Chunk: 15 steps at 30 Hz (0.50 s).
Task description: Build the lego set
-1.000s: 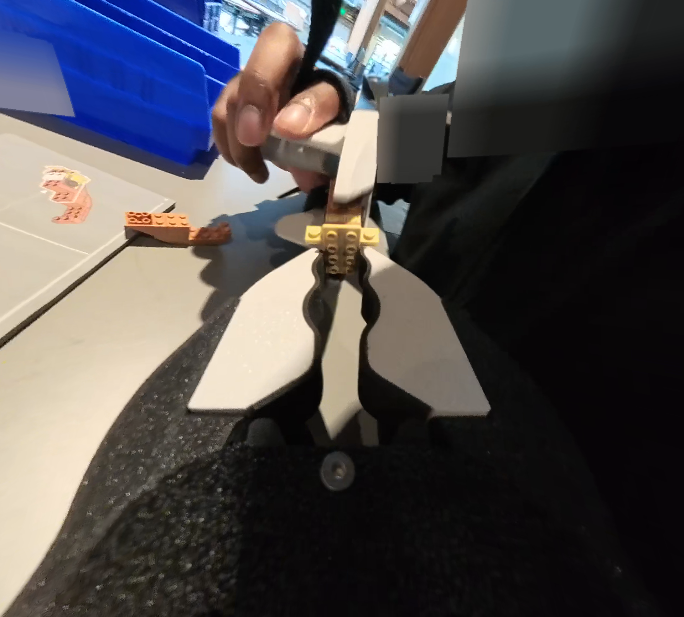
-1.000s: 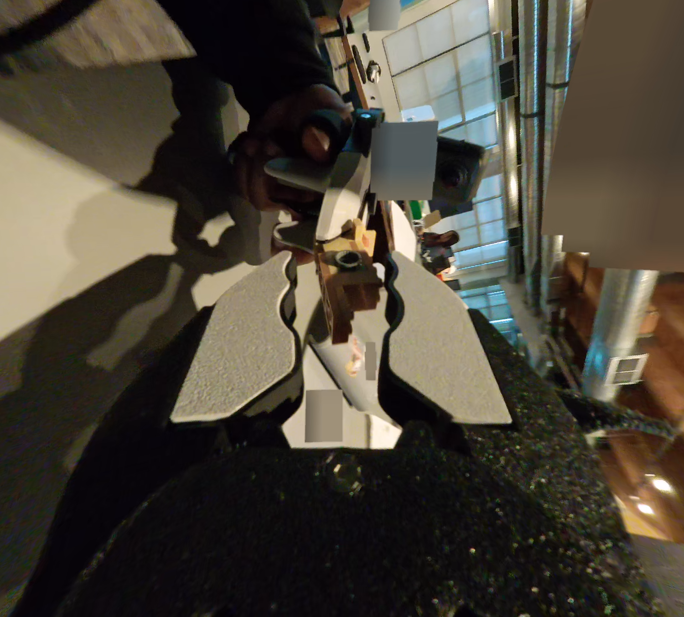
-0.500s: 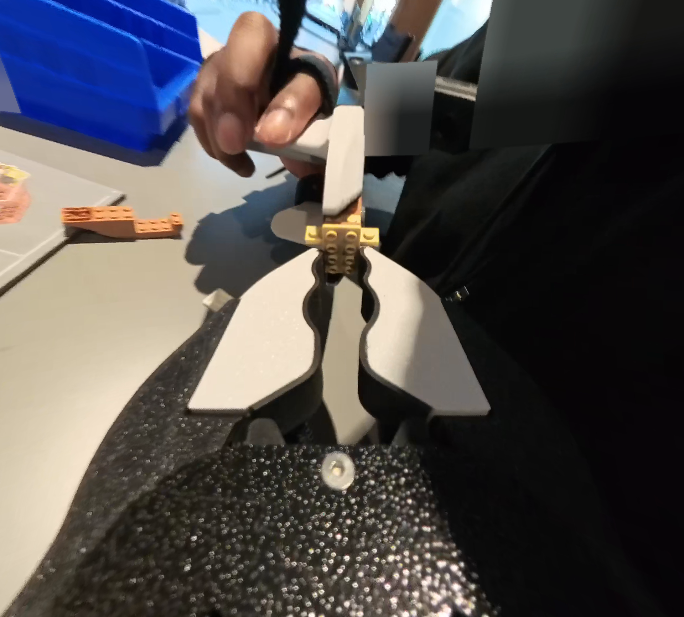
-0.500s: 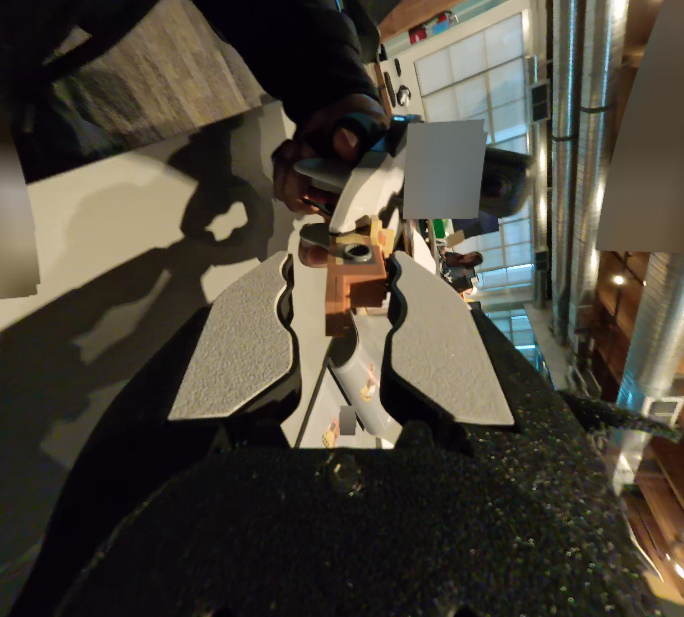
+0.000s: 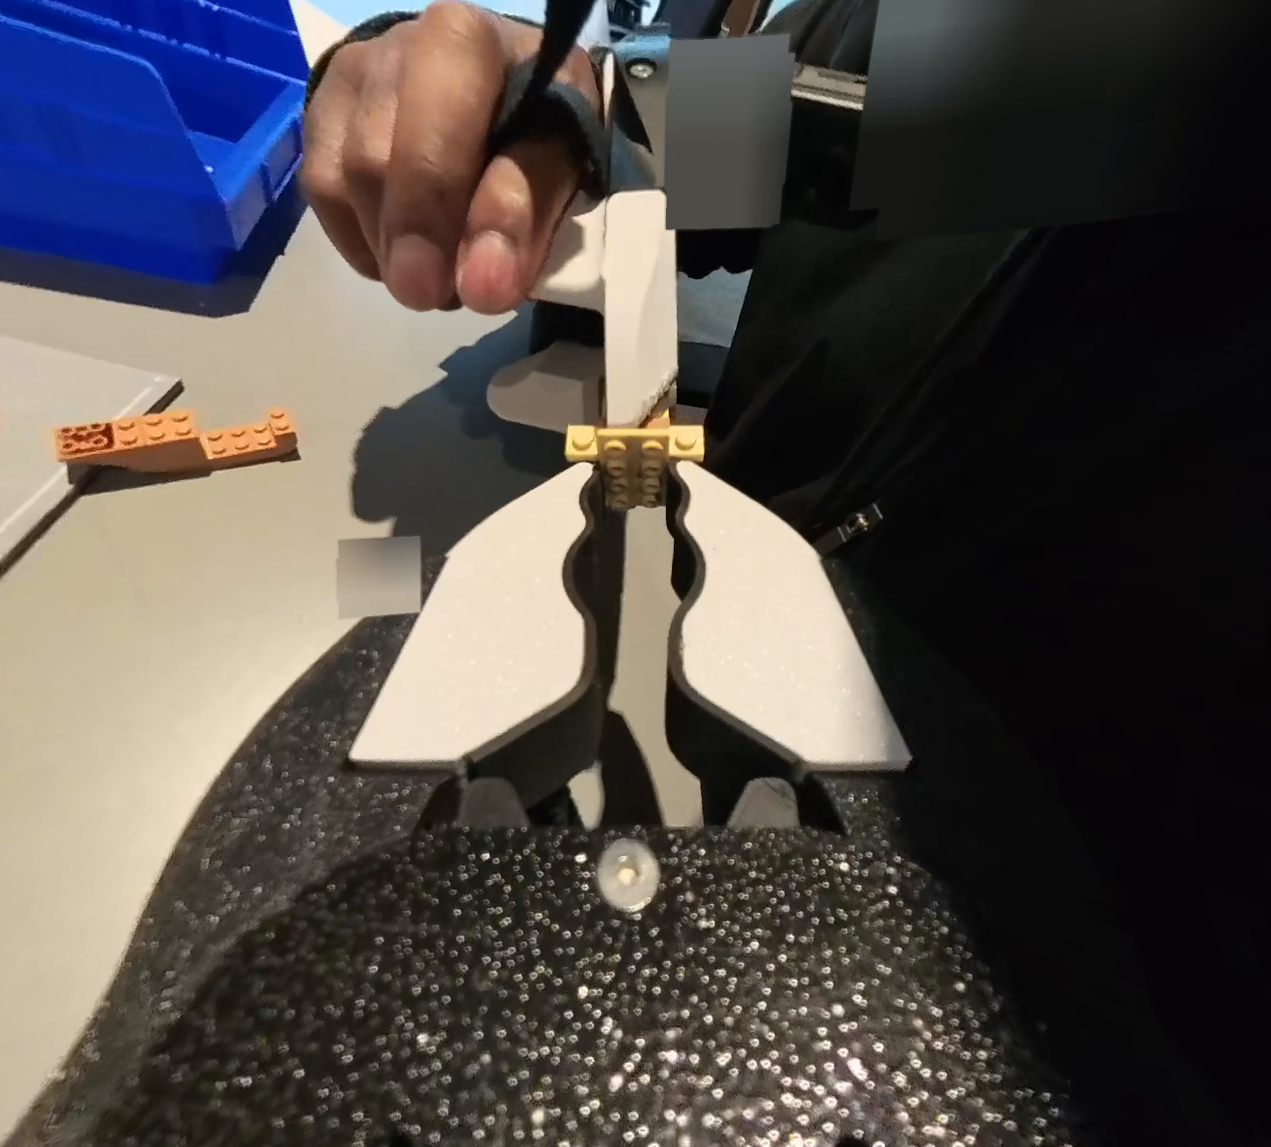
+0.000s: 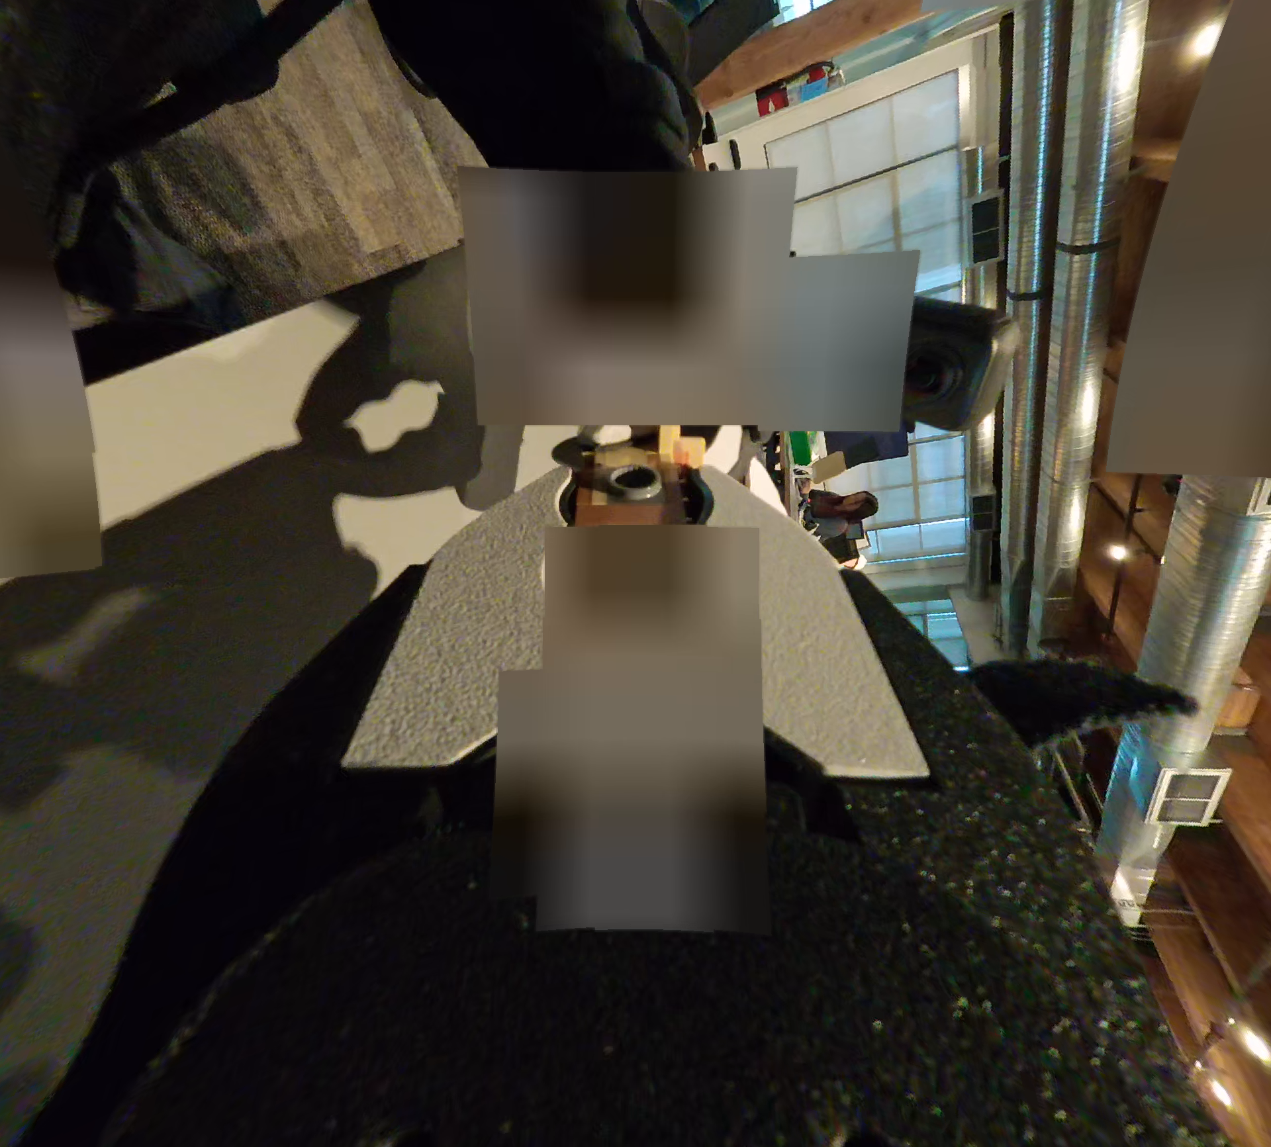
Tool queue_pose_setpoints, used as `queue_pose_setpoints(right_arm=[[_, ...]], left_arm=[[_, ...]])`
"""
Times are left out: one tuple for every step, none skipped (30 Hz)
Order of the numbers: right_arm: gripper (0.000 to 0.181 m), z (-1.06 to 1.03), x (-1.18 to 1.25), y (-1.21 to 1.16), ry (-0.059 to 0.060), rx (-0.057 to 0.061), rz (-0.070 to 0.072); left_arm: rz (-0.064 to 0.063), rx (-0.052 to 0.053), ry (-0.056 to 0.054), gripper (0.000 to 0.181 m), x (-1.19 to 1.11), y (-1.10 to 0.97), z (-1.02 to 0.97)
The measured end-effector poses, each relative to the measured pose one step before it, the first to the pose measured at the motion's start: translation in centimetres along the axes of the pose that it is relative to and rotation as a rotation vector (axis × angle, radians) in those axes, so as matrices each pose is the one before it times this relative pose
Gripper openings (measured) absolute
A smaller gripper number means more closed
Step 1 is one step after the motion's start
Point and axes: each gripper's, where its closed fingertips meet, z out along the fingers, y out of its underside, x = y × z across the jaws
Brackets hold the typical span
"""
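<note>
My left gripper [image 5: 633, 485] is shut on a small tan Lego plate [image 5: 633, 450], held above the grey table. The right gripper's finger [image 5: 636, 302], held by a hand [image 5: 426, 151], comes down from above and meets the tan plate. In the right wrist view my right gripper [image 6: 633, 498] is shut on a brown Lego assembly [image 6: 622, 512] topped by a dark grey round piece [image 6: 634, 481]. The tan plate [image 6: 677, 447] sits just beyond it. Blurred patches hide much of that view. An orange-brown Lego piece [image 5: 179, 443] lies on the table to the left.
Blue storage bins [image 5: 137, 82] stand at the back left. A grey instruction sheet [image 5: 62, 426] lies at the left edge, under one end of the orange-brown piece. The person's dark clothing fills the right side. The left gripper's camera [image 6: 949, 371] shows in the right wrist view. Left and right tips are no more than a few centimetres apart.
Both grippers stay shut, with their pieces held together. The right gripper and hand have swung more upright over the left gripper. The brown assembly now sits squarer between the right fingers.
</note>
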Motion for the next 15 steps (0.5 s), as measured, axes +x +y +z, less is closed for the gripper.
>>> queue_pose_setpoints(right_arm=[[0.028,-0.042,-0.029,-0.048,0.0002,0.0017,-0.0016],[0.028,-0.025,-0.031,0.025,0.0036,-0.0017,-0.0014],[0.028,-0.001,0.007,0.119,0.0093,-0.0082,0.0002],[0.028,-0.004,0.078,0.283,0.0212,-0.0169,0.001],[0.029,-0.028,-0.023,0.561,0.0197,-0.0352,0.0066],[0.043,-0.105,-0.416,0.862,-0.0097,-0.0526,0.0192],[0.06,-0.17,-0.626,0.874,-0.0284,-0.0442,0.0406],[0.066,-0.259,-0.561,0.948,-0.0253,-0.0389,0.0638],[0.067,-0.259,-0.425,1.052,-0.0178,-0.0397,0.074],[0.062,-0.161,-0.266,1.211,-0.0107,-0.0476,0.0753],[0.056,0.007,-0.467,1.292,-0.0338,-0.056,0.0757],[0.055,0.175,-0.359,1.197,-0.0341,-0.0592,0.0711],[0.047,0.252,-0.155,1.115,-0.0265,-0.0618,0.0593],[0.043,0.31,-0.456,0.919,-0.0512,-0.056,0.0485],[0.04,0.347,-0.305,0.797,-0.0439,-0.0559,0.0441]], left_arm=[[0.0072,-0.0063,-0.0015,0.016,0.053,0.009,0.062],[0.0045,-0.0027,-0.0021,0.016,0.028,0.012,0.053],[-0.0007,0.0017,-0.0047,0.016,-0.053,0.004,0.036],[-0.0068,0.0095,-0.0093,0.016,-0.173,-0.027,-0.006],[-0.0091,0.0144,-0.0161,0.016,-0.295,-0.06,-0.036],[-0.0032,0.0062,-0.0238,0.016,-0.385,0.141,-0.06],[0.0001,-0.0028,-0.0309,0.016,-0.451,0.362,-0.129],[-0.0023,-0.0059,-0.0395,0.016,-0.562,0.522,-0.206],[-0.0049,-0.0067,-0.0438,0.016,-0.616,0.613,-0.266],[-0.0093,-0.0051,-0.0385,0.016,-0.565,0.626,-0.278],[-0.0137,-0.0018,-0.0335,0.016,-0.543,0.512,-0.252],[-0.01,-0.0041,-0.0318,0.016,-0.531,0.429,-0.202],[0.001,-0.0092,-0.029,0.016,-0.476,0.385,-0.153],[0.0079,-0.0129,-0.0271,0.016,-0.423,0.322,-0.082],[0.0117,-0.0185,-0.0268,0.016,-0.406,0.325,-0.038]])
